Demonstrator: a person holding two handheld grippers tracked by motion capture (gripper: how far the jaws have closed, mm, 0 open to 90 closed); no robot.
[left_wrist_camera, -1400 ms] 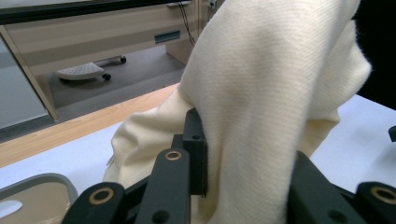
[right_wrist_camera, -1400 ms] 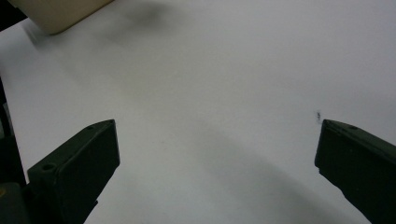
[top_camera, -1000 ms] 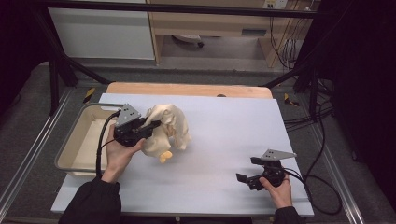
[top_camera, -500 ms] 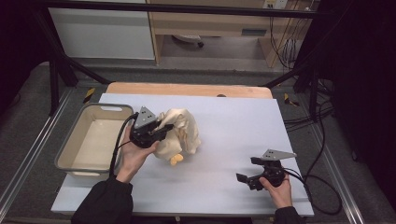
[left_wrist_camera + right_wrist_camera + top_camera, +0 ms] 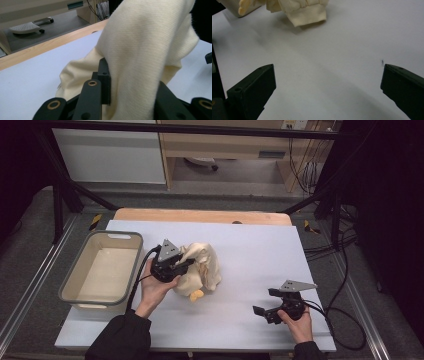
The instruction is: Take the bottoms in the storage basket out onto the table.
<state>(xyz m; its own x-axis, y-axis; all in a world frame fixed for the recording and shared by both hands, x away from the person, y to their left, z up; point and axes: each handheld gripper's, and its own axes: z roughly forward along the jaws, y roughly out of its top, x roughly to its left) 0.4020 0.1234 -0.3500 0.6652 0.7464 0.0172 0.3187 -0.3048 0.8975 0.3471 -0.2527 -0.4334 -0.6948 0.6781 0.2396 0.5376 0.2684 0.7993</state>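
Garment (image 5: 202, 265), cream, unlabelled, pinched in left gripper (image 5: 181, 266); right gripper (image 5: 264, 305) gapes wide, unladen.

Left gripper (image 5: 186, 265) has dragged the cream garment (image 5: 202, 266) rightward, away from the tub (image 5: 73, 279), toward mid-table.

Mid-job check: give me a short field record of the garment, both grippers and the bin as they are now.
garment: cream garment, bunched, lifted partly off the white table
left gripper: left gripper shut on the garment, cloth draped over its fingers
right gripper: right gripper open, holding nothing, low over bare table
cuff: ribbed cuff lies on the table ahead of the right gripper
bin: beige bin at the table's left, nothing inside
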